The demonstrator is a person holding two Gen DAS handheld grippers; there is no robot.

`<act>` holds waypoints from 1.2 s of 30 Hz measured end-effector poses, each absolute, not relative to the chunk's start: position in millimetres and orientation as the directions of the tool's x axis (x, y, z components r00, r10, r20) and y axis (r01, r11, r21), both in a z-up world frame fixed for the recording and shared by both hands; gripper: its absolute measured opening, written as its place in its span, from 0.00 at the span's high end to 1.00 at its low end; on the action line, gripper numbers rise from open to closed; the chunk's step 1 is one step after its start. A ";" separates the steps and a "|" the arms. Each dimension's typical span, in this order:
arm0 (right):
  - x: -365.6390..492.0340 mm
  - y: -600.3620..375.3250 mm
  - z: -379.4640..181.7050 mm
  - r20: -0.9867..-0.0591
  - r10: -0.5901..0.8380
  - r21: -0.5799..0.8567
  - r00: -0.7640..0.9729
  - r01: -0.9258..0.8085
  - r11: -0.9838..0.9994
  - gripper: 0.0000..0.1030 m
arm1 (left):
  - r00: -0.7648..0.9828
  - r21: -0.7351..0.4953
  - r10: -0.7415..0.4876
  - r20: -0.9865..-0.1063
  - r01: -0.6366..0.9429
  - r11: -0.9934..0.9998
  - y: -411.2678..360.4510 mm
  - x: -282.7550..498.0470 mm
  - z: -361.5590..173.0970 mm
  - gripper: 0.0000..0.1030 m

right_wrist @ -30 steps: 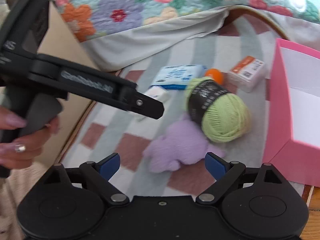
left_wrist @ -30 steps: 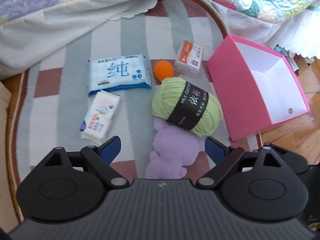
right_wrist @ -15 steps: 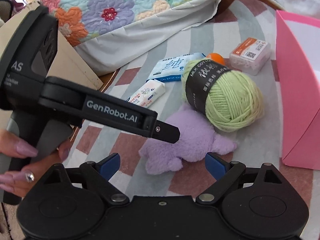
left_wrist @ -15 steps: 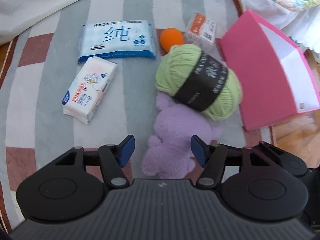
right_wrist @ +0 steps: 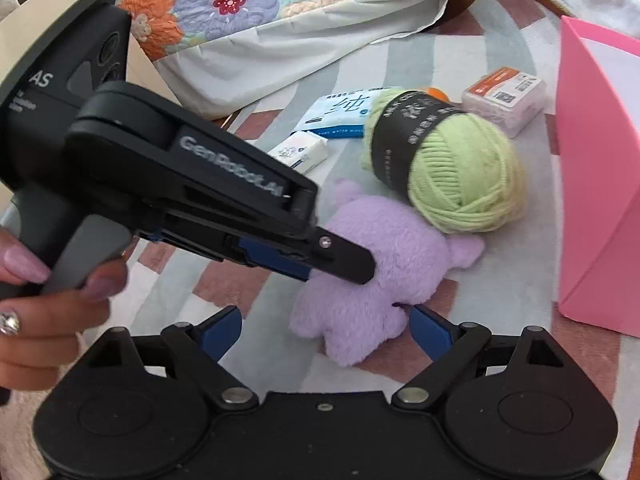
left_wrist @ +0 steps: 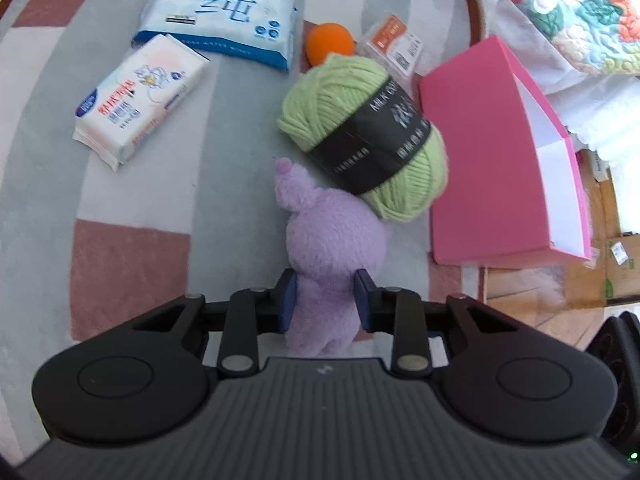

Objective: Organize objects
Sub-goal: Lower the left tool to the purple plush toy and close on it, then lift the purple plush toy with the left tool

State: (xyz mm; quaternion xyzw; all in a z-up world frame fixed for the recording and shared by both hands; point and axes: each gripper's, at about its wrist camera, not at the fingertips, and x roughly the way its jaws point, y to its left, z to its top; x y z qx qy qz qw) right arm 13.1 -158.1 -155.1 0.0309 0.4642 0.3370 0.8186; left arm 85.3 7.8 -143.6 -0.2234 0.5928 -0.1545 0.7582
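A purple plush toy (left_wrist: 332,232) lies on the striped rug, touching a green yarn ball (left_wrist: 360,136) with a black band. My left gripper (left_wrist: 324,304) is closing, its blue pads pressing both sides of the plush's near end. The right wrist view shows that left gripper (right_wrist: 352,268) from the side, gripping the plush (right_wrist: 384,248). My right gripper (right_wrist: 324,330) stays wide with its jaws closing slightly. The plush's near end sits between its fingertips, unpinched. An open pink box (left_wrist: 480,152) stands right of the yarn.
A blue wipes pack (left_wrist: 224,16), a white tissue pack (left_wrist: 140,100), an orange ball (left_wrist: 330,42) and a small orange-labelled clear box (left_wrist: 396,44) lie on the rug. A floral bedspread (right_wrist: 240,0) hangs behind. A hand (right_wrist: 40,300) holds the left gripper. Wood floor lies beyond the box.
The left gripper came down over the plush and its jaws drew in from wide apart onto the toy. The right gripper sank closer to the plush, still wide.
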 end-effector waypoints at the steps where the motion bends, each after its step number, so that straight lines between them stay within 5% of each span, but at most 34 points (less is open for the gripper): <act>1: 12.4 -159.2 -155.5 -0.737 0.580 0.360 0.347 -0.525 0.771 0.16 | 0.247 -0.538 -0.513 -0.822 -0.040 0.842 7.6 84.5 -144.8 0.74; 6: 11.8 -160.5 -160.3 -0.753 0.526 0.298 0.395 -0.508 0.808 0.37 | 0.268 -0.524 -0.490 -0.829 -0.069 0.849 6.0 81.3 -146.3 0.76; 13: 12.8 -166.5 -168.1 -0.733 0.549 0.347 0.402 -0.474 0.809 0.37 | 0.296 -0.494 -0.457 -0.839 -0.058 0.868 5.0 80.8 -144.5 0.75; 33: -11.9 -152.0 -150.7 -0.736 0.472 0.145 0.485 -0.568 0.810 0.48 | 0.331 -0.481 -0.441 -0.834 -0.047 0.876 -5.5 61.1 -136.2 0.77; 36: -16.8 -154.8 -141.3 -0.738 0.471 0.137 0.483 -0.576 0.806 0.56 | 0.318 -0.486 -0.450 -0.835 -0.040 0.873 -9.7 56.3 -132.6 0.77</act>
